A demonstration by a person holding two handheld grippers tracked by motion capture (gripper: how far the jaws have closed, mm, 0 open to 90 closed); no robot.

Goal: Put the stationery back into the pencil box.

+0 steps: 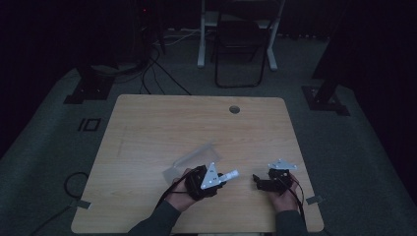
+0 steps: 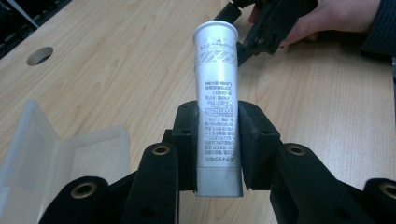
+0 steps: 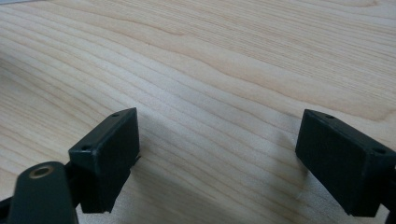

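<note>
The white tube [image 2: 217, 102] sat low in the centre of the frame, clamped near its crimped end by the left gripper [image 2: 218, 149], cap end pointing away. A clear plastic box [image 2: 42, 149] lay open at lower left, just beside it. The right gripper [image 3: 217, 158] hovered with jaws spread wide over bare wooden table [image 3: 224, 60]. Open tabletop stretched toward the far edge and its round hole [image 1: 234, 109].

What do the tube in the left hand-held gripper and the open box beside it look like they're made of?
Tube: likely plastic or laminate, matte silvery-white, printed with small dark text; flat crimped end sits between the jaws, round cap points away. Box: clear, slightly frosted plastic, thin walls, the wood table showing through; lid hinged open.
</note>
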